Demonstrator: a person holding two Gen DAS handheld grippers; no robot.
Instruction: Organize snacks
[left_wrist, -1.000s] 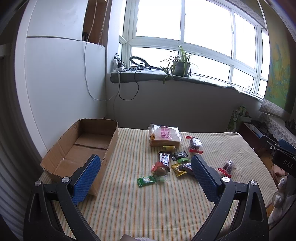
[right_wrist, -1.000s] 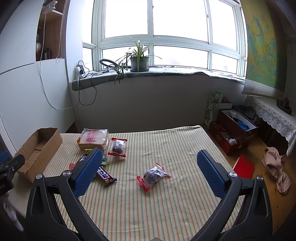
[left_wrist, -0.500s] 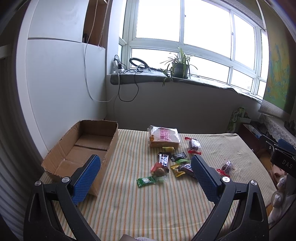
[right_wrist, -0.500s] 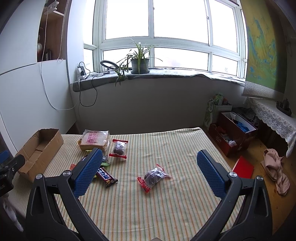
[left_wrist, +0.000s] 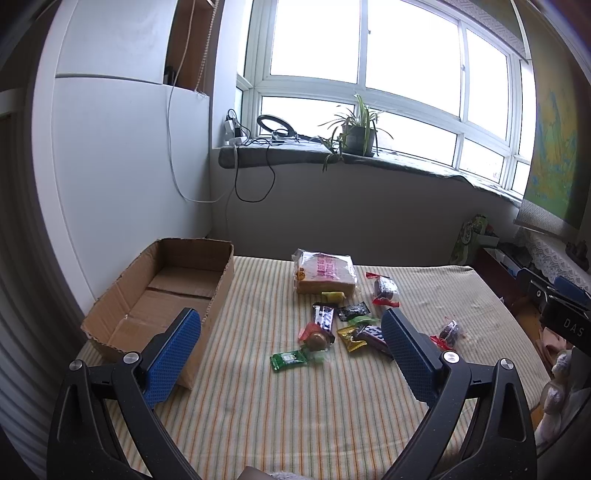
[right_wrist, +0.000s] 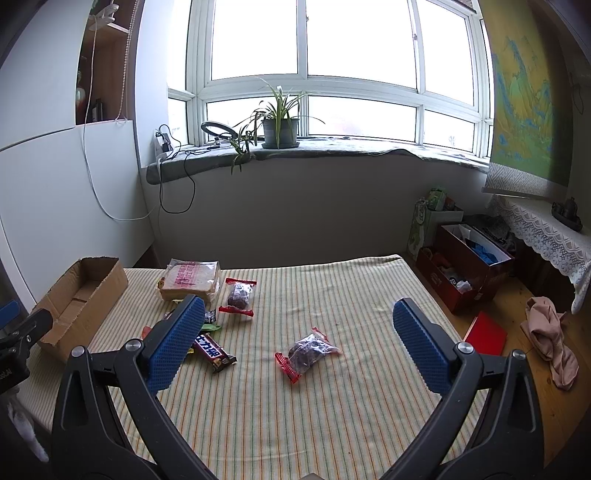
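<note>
Several wrapped snacks lie scattered on the striped tablecloth (left_wrist: 258, 406): a bag of sliced bread (left_wrist: 325, 271), a green packet (left_wrist: 289, 359), a chocolate bar (right_wrist: 214, 350) and two red-edged clear packets (right_wrist: 308, 350) (right_wrist: 239, 295). An open cardboard box (left_wrist: 166, 291) stands empty at the table's left. My left gripper (left_wrist: 291, 332) hovers open over the near table, nothing between its blue pads. My right gripper (right_wrist: 297, 323) is open too, high above the clear packet.
A windowsill with a potted plant (right_wrist: 279, 125) and cables runs along the far wall. Beyond the table's right edge lie storage boxes (right_wrist: 465, 266), a red folder (right_wrist: 485, 332) and a cloth (right_wrist: 552, 332) on the wooden floor.
Both views have shifted very slightly; the snacks and box stay where they were. Both grippers remain open.
</note>
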